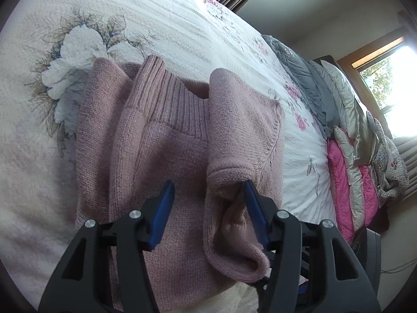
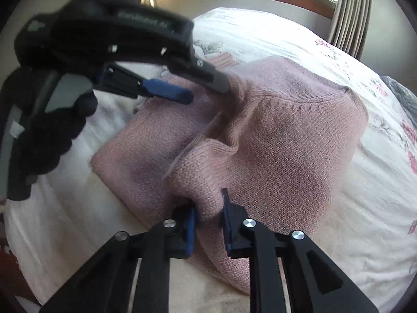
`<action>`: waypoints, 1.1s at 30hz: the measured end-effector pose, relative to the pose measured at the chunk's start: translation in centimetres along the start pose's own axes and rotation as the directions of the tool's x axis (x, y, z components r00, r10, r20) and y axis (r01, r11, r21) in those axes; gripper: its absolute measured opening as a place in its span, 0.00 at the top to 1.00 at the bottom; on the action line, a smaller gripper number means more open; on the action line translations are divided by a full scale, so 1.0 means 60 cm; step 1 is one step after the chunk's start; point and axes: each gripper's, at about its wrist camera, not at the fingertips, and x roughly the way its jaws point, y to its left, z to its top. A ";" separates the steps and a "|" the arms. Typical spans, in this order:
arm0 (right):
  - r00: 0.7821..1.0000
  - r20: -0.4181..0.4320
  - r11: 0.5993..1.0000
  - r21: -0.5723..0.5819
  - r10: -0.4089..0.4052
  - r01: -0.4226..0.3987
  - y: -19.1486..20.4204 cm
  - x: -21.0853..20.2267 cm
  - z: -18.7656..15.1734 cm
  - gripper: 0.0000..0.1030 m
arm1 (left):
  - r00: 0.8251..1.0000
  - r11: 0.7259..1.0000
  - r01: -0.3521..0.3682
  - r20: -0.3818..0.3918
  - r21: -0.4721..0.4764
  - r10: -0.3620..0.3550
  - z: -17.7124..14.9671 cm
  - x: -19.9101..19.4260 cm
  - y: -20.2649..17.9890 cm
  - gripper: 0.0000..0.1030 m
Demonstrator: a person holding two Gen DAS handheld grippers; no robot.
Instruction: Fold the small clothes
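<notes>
A dusty-pink knitted sweater with a ribbed collar lies partly folded on a cream quilted bedspread printed with flowers. The left gripper has its blue-padded jaws spread wide over the knit, one finger touching a folded sleeve edge. The right gripper is clamped on a bunched fold of the sweater, lifting it slightly
</notes>
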 end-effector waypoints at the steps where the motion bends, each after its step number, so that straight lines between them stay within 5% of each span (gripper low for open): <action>1: 0.999 0.021 0.999 0.023 0.026 -0.026 -0.010 -0.013 -0.002 0.89 | 1.000 1.000 0.014 -0.005 -0.006 -0.014 0.002 0.005 0.001 0.47; 6: 0.990 0.112 0.993 0.072 0.087 -0.095 -0.047 -0.073 -0.011 0.90 | 0.995 0.993 0.093 -0.030 -0.070 -0.095 0.016 0.041 0.002 0.42; 15: 0.978 0.170 0.985 0.105 0.120 -0.139 -0.073 -0.103 -0.014 0.90 | 0.949 0.932 0.305 -0.019 -0.198 -0.315 0.030 0.089 -0.021 0.42; 19: 0.974 0.178 0.980 0.119 0.137 -0.159 -0.070 -0.106 -0.021 0.90 | 0.948 0.931 0.316 0.016 -0.181 -0.319 -0.003 0.072 -0.012 0.42; 23: 0.975 0.173 0.980 0.112 0.141 -0.162 -0.063 -0.100 -0.022 0.90 | 0.895 0.861 0.445 0.101 -0.247 -0.434 -0.022 0.047 0.018 0.42; 26: 0.975 0.174 0.982 0.108 0.138 -0.158 -0.066 -0.094 -0.022 0.90 | 0.912 0.875 0.410 0.089 -0.258 -0.401 -0.010 0.057 0.016 0.42; 29: 0.975 0.174 0.981 0.107 0.140 -0.160 -0.068 -0.093 -0.027 0.90 | 0.897 0.855 0.435 0.059 -0.284 -0.437 0.009 0.083 0.003 0.42; 33: 0.972 0.185 0.979 0.111 0.147 -0.170 -0.075 -0.099 -0.031 0.90 | 0.923 0.885 0.367 -0.006 -0.287 -0.384 0.028 0.128 -0.021 0.40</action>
